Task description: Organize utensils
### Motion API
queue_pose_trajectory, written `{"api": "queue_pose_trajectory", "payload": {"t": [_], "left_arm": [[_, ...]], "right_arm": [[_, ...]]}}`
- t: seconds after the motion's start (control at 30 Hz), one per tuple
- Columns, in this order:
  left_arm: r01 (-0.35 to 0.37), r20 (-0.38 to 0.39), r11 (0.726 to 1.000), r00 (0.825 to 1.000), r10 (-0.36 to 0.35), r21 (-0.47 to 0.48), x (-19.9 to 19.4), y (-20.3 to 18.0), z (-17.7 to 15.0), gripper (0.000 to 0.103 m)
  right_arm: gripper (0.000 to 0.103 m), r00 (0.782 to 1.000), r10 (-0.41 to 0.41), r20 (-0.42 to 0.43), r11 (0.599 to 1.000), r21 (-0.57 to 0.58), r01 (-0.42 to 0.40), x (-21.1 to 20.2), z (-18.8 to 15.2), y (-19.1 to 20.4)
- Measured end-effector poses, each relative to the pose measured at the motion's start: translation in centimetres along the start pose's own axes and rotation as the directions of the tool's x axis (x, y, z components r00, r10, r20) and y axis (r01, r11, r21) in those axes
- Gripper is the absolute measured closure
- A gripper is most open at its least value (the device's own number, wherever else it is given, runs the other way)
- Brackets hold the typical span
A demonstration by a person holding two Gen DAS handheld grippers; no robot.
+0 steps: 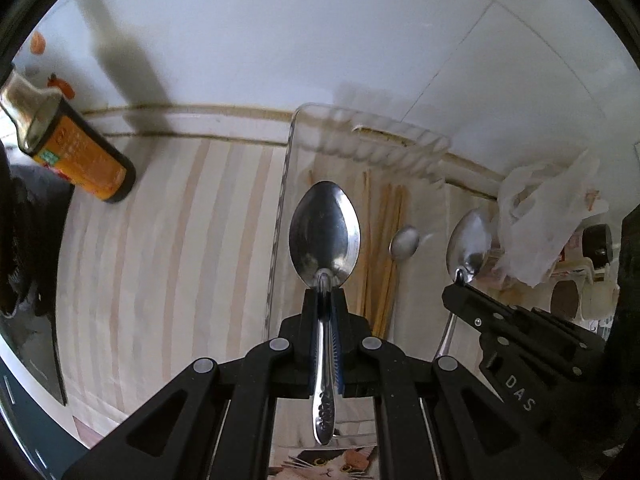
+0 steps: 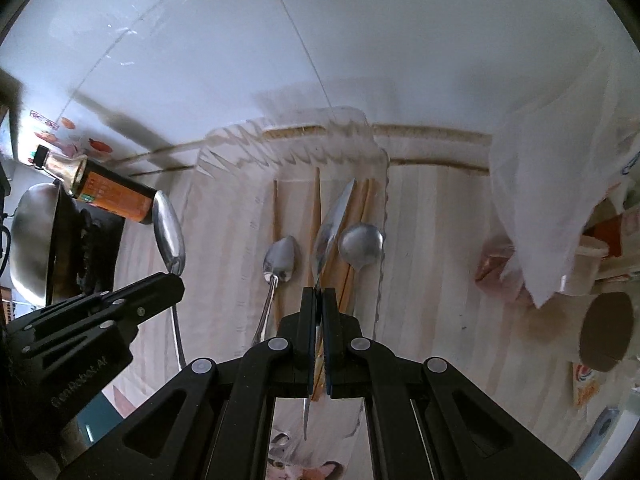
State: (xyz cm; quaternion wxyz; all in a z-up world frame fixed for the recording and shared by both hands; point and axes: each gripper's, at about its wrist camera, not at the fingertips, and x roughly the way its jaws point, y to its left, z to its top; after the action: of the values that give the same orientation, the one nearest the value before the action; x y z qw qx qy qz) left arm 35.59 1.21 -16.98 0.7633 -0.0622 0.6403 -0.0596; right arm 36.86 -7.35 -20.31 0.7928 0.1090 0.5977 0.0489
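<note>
Two handheld black grippers point steeply down over a striped cloth-covered counter [image 1: 180,240] set against a white tiled wall.

In the left wrist view, the left gripper [image 1: 325,294] is clamped narrow on the neck of a steel spoon [image 1: 325,232]. Its bowl rises toward 12 o'clock and its handle runs back between the blue pads. At 3 o'clock the right gripper [image 1: 460,284] pinches a second spoon [image 1: 470,246] the same way.

Beneath both lies a clear plastic tray [image 1: 286,184]. Inside it rest wooden chopsticks [image 1: 386,240] and a loose spoon [image 1: 404,242].

In the right wrist view, the second spoon shows edge-on, just above the tray. Below it the tray holds chopsticks, with a spoon [image 2: 280,258] at 9 o'clock of the gripper tips and another, the loose spoon, at 1 o'clock.

An orange-labelled bottle [image 1: 86,160] stands at 10 o'clock on the counter in the left view. A white plastic bag [image 2: 552,200] hangs at 3 o'clock in the right view, with a paper cup [image 2: 600,332] at 4 o'clock. A steel wok [image 2: 34,240] sits at 9 o'clock.
</note>
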Motion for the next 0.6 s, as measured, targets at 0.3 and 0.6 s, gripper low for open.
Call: {"api": "queue_pose_trajectory", "payload": {"t": [0.3, 0.6], "left_arm": [[-0.16, 0.072, 0.987, 0.985, 0.159, 0.016, -1.7, 0.4, -1.3, 0.073], [-0.269, 0.227, 0.963, 0.938, 0.263, -0.005, -3.7, 1.4, -4.7, 0.012]], "right_arm": [[0.073, 0.999, -0.045, -0.006, 0.999, 0.011, 0.045, -0.1, -0.6, -0.6], [0.033, 0.963, -0.255, 0.084, 0.964, -0.05, 0.26, -2.6, -3.9, -0.2]]}}
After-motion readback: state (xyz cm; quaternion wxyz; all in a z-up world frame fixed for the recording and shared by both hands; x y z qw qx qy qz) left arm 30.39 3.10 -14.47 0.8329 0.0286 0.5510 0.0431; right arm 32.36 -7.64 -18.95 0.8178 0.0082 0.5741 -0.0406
